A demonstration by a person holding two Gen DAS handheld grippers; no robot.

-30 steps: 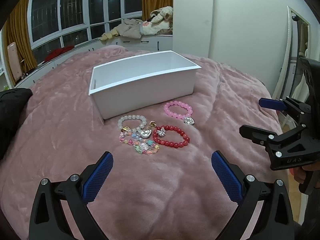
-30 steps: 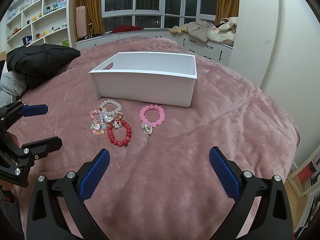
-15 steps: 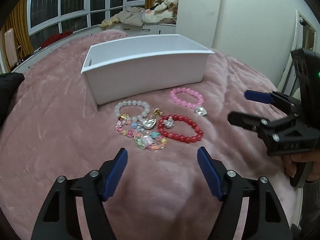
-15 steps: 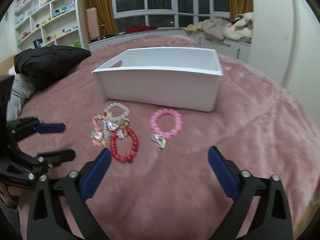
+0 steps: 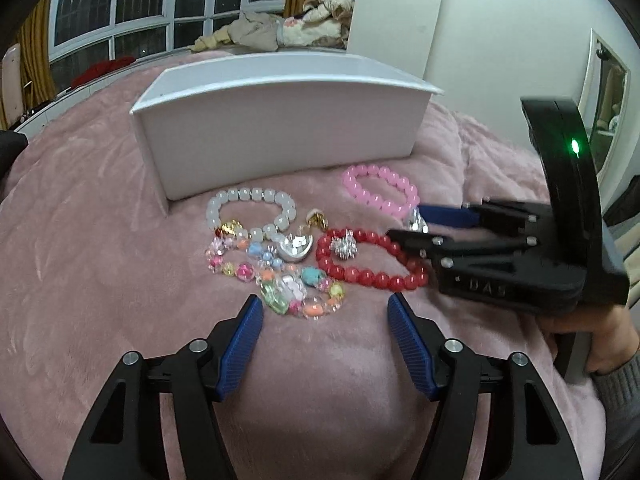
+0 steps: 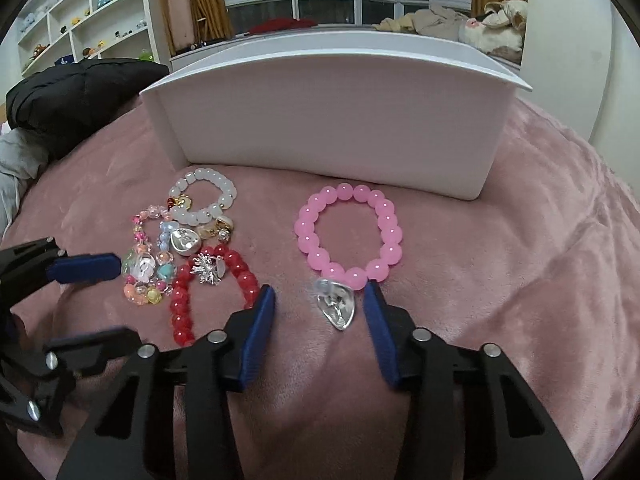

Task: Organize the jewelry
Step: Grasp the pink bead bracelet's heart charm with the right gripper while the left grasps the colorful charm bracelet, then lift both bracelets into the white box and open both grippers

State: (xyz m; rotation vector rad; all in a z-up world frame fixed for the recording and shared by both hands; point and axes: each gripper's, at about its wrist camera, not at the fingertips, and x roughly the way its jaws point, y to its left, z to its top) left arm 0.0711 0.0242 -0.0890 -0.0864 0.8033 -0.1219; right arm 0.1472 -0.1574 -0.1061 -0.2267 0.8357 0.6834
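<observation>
Several bead bracelets lie on a pink blanket in front of a white box (image 5: 280,128). My left gripper (image 5: 324,314) is open, its fingers either side of the multicolour bracelet (image 5: 280,280). Beyond it lie a white bracelet (image 5: 252,212) and a red bracelet (image 5: 368,260). My right gripper (image 6: 320,300) is open around the silver heart charm (image 6: 336,306) of the pink bracelet (image 6: 348,236), its fingertips low at the blanket. The box also shows in the right wrist view (image 6: 332,120). The right gripper also shows in the left wrist view (image 5: 412,224), hiding part of the pink bracelet (image 5: 380,188).
A black jacket (image 6: 68,100) lies on the bed at the left. Shelves (image 6: 80,20) and windows stand behind. A pile of clothes (image 5: 280,32) sits on the window ledge. A mirror (image 5: 604,100) leans at the right wall.
Both grippers moved forward and down to the bracelets and narrowed. The left now frames the multicolour bracelet, the right the pink bracelet's charm.
</observation>
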